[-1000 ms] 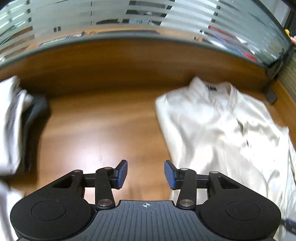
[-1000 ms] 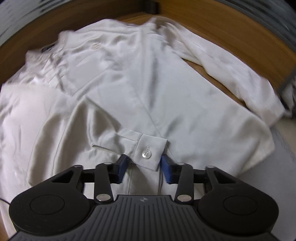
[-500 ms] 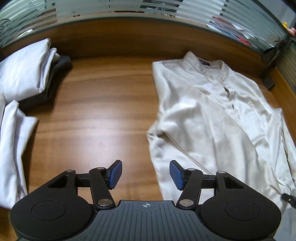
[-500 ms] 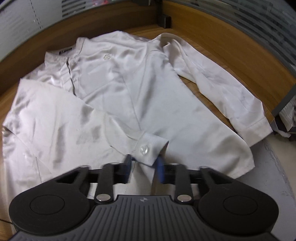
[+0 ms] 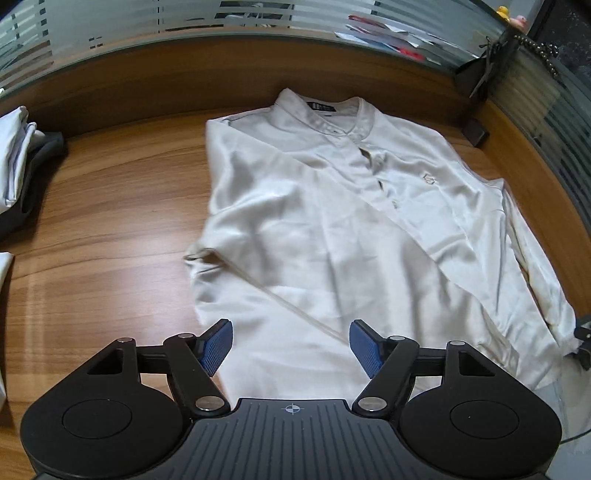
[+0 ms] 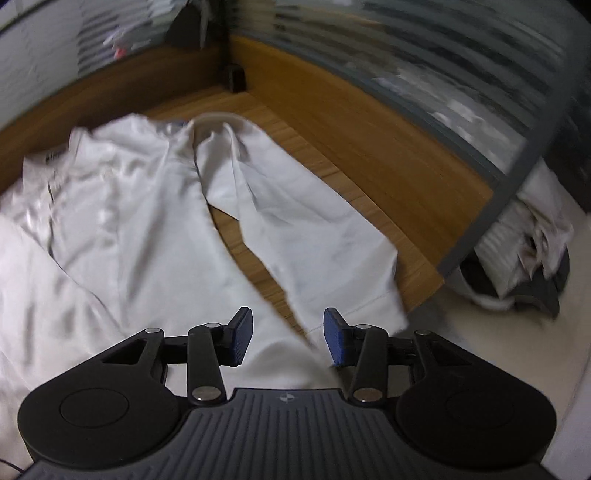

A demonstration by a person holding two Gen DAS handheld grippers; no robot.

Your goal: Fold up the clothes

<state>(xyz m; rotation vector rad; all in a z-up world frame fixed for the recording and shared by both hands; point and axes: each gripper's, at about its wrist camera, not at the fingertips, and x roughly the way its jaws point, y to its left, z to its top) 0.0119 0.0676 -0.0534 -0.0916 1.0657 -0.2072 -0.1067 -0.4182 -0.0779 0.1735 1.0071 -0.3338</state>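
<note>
A white long-sleeved shirt [image 5: 332,229] lies flat on the wooden table [image 5: 103,229], collar at the far side, one sleeve folded across its front. My left gripper [image 5: 291,345] hangs above the shirt's near hem, its jaws opening and nothing between the blue pads. In the blurred right wrist view the shirt [image 6: 122,229] spreads to the left and its other sleeve [image 6: 295,229] runs out toward the table's right edge. My right gripper [image 6: 288,338] hovers over that sleeve's cuff end, jaws opening, with the pads not pressing on the cloth.
Folded white and dark garments [image 5: 22,162] are stacked at the table's left. A wooden rim with frosted glass panels [image 5: 258,22] borders the far and right sides. A black bracket [image 5: 476,133] sits in the corner. A heap of clothes [image 6: 532,258] lies beyond the table's right edge.
The left gripper swung right from bare table to over the shirt's hem and opened wider. The right gripper let go of the buttoned cuff, moved right toward the other sleeve and opened.
</note>
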